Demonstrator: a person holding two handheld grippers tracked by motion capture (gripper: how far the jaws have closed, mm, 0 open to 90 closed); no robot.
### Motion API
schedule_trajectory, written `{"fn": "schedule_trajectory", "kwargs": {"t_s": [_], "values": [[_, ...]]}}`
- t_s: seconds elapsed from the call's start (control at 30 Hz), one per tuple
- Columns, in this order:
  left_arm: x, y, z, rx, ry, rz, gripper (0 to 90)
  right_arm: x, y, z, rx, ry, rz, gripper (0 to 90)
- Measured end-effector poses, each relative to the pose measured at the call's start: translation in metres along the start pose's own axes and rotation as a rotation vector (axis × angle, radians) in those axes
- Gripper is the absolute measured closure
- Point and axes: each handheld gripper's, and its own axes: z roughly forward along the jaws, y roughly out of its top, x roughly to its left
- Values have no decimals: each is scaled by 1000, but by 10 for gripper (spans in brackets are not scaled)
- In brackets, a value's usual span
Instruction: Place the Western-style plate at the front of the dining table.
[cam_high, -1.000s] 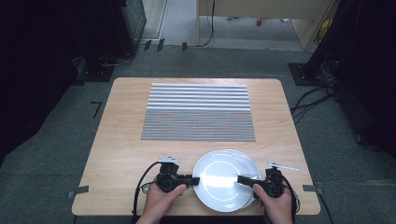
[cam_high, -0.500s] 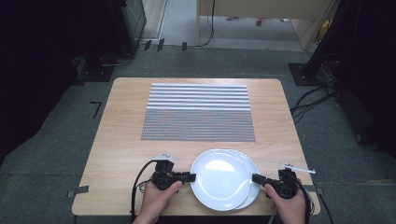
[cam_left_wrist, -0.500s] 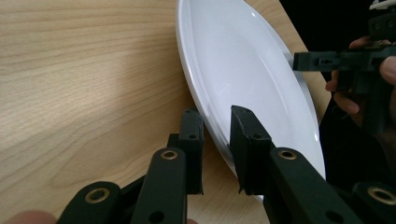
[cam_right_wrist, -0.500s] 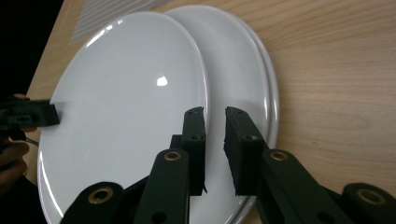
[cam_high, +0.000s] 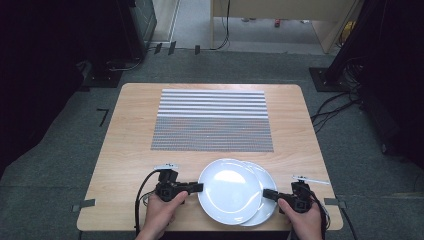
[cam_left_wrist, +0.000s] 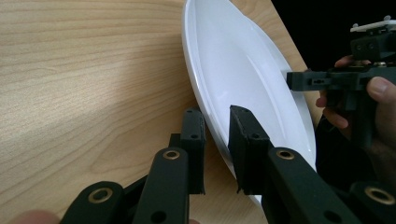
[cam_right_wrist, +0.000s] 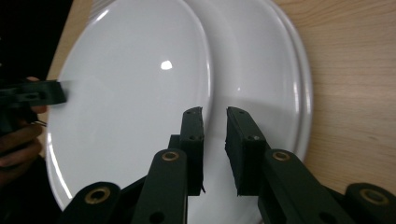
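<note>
On one wooden table, two stacked plates: left tongs grip the upper, right tongs parted.

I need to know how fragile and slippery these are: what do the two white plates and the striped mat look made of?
The top plate and the lower plate look like glazed ceramic, possibly melamine: glossy white, with sharp light reflections. The striped mat looks woven, perhaps vinyl or fabric: a fine grey-and-white weave, matte, lying flat.

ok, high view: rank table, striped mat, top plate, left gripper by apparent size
1. table
2. striped mat
3. top plate
4. left gripper
The plate sits nearer the camera than the mat, yet the mat looks clearly bigger, so the order holds.
</note>
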Motion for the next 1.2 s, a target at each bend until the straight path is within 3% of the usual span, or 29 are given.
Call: {"fn": "schedule_trajectory", "kwargs": {"t_s": [0.13, 0.57, 0.73, 0.93, 1.2], "values": [[1, 0, 1, 1, 1, -1, 767, 3, 0, 2, -3, 40, 12, 753], [4, -1, 3, 4, -7, 4, 771, 5, -3, 10, 20, 43, 28, 765], [4, -1, 4, 1, -8, 0, 771, 3, -3, 10, 17, 57, 57, 790], [7, -2, 4, 2, -27, -27, 775, -3, -2, 9, 8, 108, 119, 819], [4, -2, 4, -1, -36, -6, 783, -4, -1, 6, -12, 110, 134, 838]]}}
